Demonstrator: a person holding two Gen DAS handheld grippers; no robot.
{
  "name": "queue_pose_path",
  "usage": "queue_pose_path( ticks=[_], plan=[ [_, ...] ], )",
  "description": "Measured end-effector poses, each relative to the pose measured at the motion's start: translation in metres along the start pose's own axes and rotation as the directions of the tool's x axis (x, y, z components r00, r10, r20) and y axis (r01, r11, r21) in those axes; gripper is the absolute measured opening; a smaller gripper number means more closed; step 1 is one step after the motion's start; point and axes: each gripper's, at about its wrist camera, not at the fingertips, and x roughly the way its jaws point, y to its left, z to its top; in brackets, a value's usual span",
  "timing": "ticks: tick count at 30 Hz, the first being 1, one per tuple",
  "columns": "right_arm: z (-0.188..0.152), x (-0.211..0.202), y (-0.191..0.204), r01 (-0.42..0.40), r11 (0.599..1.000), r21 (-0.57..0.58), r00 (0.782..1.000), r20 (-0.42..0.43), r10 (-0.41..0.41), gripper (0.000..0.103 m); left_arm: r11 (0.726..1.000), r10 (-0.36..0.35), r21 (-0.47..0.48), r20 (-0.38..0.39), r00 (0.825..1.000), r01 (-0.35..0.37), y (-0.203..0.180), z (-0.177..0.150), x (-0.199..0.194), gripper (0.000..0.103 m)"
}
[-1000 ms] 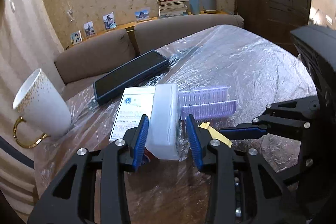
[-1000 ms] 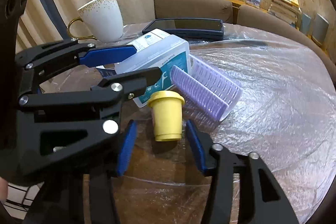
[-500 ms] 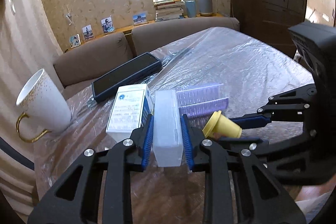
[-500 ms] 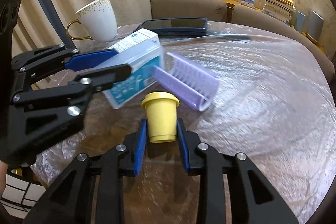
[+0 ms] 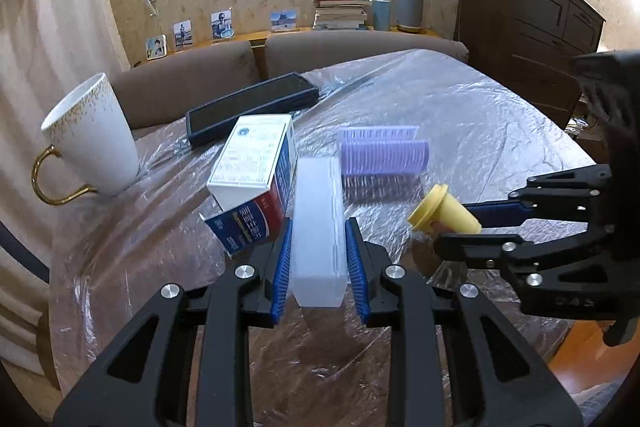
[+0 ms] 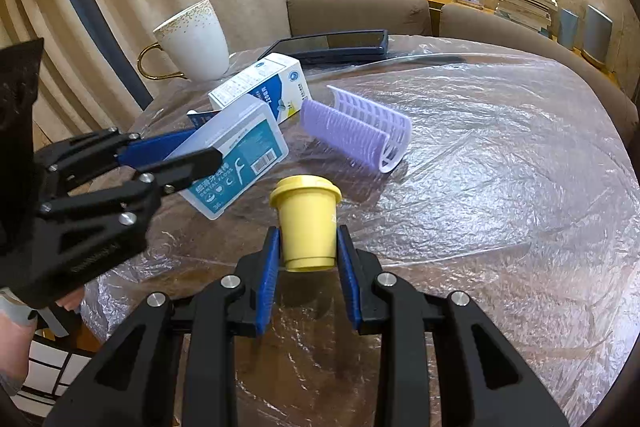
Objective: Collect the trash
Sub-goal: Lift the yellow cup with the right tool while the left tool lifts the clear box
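Observation:
My left gripper (image 5: 319, 259) is shut on a translucent dental floss box (image 5: 318, 227) and holds it above the table; it also shows in the right wrist view (image 6: 234, 163) at the left. My right gripper (image 6: 308, 251) is shut on a small yellow cup (image 6: 307, 223), lifted off the table; it shows in the left wrist view (image 5: 444, 213) at the right. A white and blue carton (image 5: 256, 163) and a purple hair roller (image 5: 384, 153) lie on the plastic-covered table (image 6: 500, 187).
A white mug with a gold handle (image 5: 92, 143) stands at the table's left edge. A dark flat case (image 5: 252, 103) lies at the far side. Brown sofa backs (image 5: 360, 47), a shelf with books and photos, and a dark cabinet (image 5: 528, 27) stand behind.
Both grippers closed, the left on the floss box and the right on the yellow cup, and lifted them up and back from the table. The carton is now uncovered.

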Motion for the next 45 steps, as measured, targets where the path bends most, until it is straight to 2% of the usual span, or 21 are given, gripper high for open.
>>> queue_pose_path(
  ticks=[6,12,22,34,45],
  plan=[
    [0.002,0.006,0.003,-0.004,1.000,-0.003,1.000,-0.008,0.004,0.029,1.000,0.005,-0.016,-0.034,0.999,-0.006,0.002,-0.005,0.016,0.029],
    [0.007,0.011,-0.003,-0.011,1.000,0.022,1.000,-0.009,0.012,0.029,0.998,0.008,-0.056,-0.032,0.999,-0.009,0.005,-0.006,0.019,0.028],
    [-0.003,-0.006,-0.011,-0.037,0.997,0.068,0.999,-0.001,0.037,0.029,0.999,0.012,-0.048,-0.008,1.000,-0.012,-0.002,-0.014,-0.007,0.028],
    [-0.026,-0.038,-0.008,-0.041,0.997,0.068,0.999,0.012,0.040,0.029,0.988,-0.003,-0.155,-0.009,1.000,0.002,-0.001,-0.030,-0.030,0.028],
    [-0.054,-0.063,-0.001,-0.053,0.997,0.058,0.999,0.005,0.053,0.029,0.985,0.006,-0.175,-0.023,1.000,-0.010,-0.006,-0.049,-0.054,0.028]
  ],
)
